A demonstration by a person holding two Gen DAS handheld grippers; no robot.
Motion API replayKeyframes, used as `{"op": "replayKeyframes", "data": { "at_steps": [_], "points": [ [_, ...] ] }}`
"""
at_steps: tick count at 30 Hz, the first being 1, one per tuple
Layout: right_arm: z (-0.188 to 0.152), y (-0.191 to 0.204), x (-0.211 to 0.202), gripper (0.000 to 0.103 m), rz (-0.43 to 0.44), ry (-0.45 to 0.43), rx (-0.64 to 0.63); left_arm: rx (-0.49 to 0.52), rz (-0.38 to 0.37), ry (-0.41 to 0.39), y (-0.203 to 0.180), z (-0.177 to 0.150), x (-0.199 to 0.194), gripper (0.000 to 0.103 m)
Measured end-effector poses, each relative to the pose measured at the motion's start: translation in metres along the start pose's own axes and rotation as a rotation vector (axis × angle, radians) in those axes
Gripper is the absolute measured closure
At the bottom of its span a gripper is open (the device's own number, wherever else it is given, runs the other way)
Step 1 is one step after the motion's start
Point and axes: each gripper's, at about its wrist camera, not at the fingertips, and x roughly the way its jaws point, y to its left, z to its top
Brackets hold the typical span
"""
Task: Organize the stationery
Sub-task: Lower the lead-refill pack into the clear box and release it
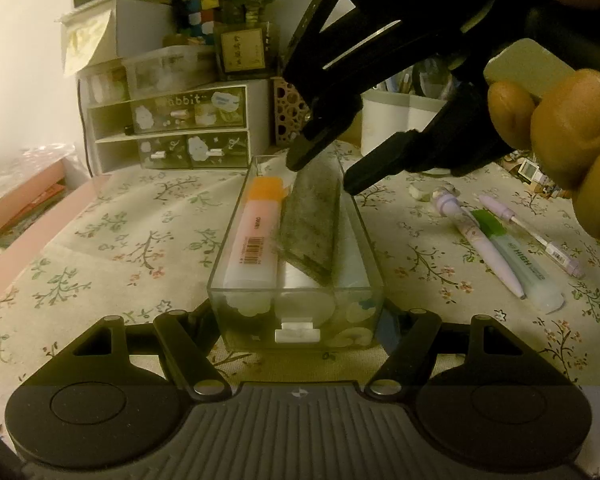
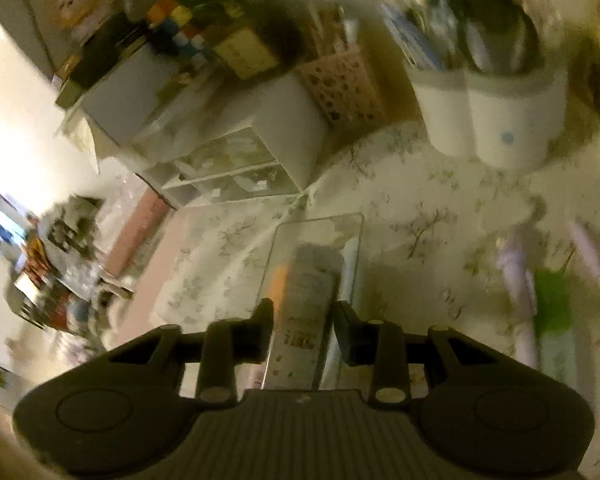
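A clear plastic drawer [image 1: 364,240] stands on the floral tablecloth, held between the fingers of my left gripper [image 1: 300,316]. Inside lie an orange-capped highlighter [image 1: 256,224] and a grey speckled flat item [image 1: 312,220], tilted on edge. My right gripper [image 1: 320,172] hovers over the drawer's far end, fingers spread on either side of the grey item's top. In the blurred right wrist view the grey item [image 2: 304,320] sits between the open fingers of my right gripper [image 2: 304,320], over the drawer [image 2: 352,240].
To the right lie a lilac pen [image 1: 484,240], a green-capped highlighter [image 1: 520,256] and a thin pen [image 1: 532,232]. A white drawer cabinet [image 1: 168,128] stands behind, with white pen cups [image 2: 488,120] and a pink perforated holder [image 2: 344,84] at the back.
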Motion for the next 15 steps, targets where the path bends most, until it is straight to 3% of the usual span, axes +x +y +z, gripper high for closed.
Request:
{"op": "replayKeyframes", "data": {
  "at_steps": [6, 9, 15],
  "points": [
    [-0.001, 0.001, -0.001, 0.075, -0.01, 0.004, -0.046, 0.001, 0.0, 0.0, 0.0, 0.0, 0.0, 0.03],
    [0.0, 0.004, -0.002, 0.075, 0.027, 0.009, -0.067, 0.001, 0.0, 0.0, 0.0, 0.0, 0.0, 0.03],
    [-0.002, 0.025, 0.013, 0.075, -0.01, 0.047, -0.211, 0.001, -0.003, 0.002, 0.0, 0.001, 0.0, 0.03]
  ]
}}
